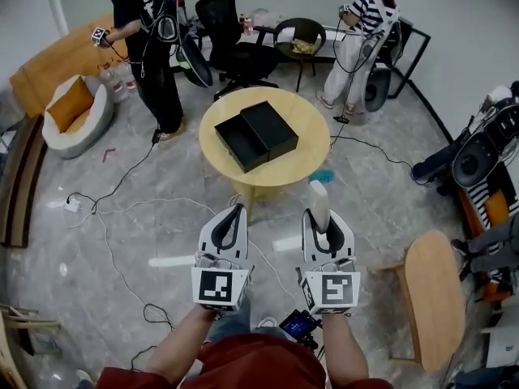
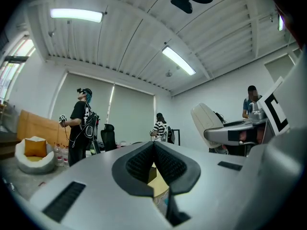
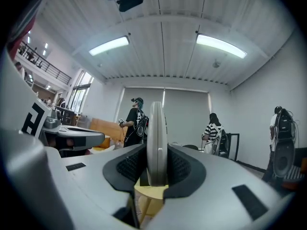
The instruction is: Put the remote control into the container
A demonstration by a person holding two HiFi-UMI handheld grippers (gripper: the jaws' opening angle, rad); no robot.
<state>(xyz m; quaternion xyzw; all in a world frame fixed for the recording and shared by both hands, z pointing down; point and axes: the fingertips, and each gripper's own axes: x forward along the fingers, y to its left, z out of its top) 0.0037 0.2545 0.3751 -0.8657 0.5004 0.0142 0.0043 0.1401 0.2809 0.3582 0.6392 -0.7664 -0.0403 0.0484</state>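
A black container point(image 1: 255, 134) lies on the round wooden table point(image 1: 304, 159), as two shallow halves side by side. A white remote control point(image 1: 319, 199) stands upright in my right gripper point(image 1: 323, 221), which is shut on it short of the table's near edge. In the right gripper view the remote point(image 3: 156, 143) shows edge-on, with both dark pads pressed on its sides. My left gripper point(image 1: 233, 215) hovers beside it on the left, shut and holding nothing. In the left gripper view the left gripper's point(image 2: 154, 146) pads meet, and the remote point(image 2: 207, 120) shows at the right.
Two people stand beyond the table, one at the back left point(image 1: 150, 47) and one at the back right point(image 1: 361, 35). A black office chair point(image 1: 235, 39) is behind the table. A small wooden side table point(image 1: 434, 298) is at my right. Cables point(image 1: 105, 217) trail over the floor at the left.
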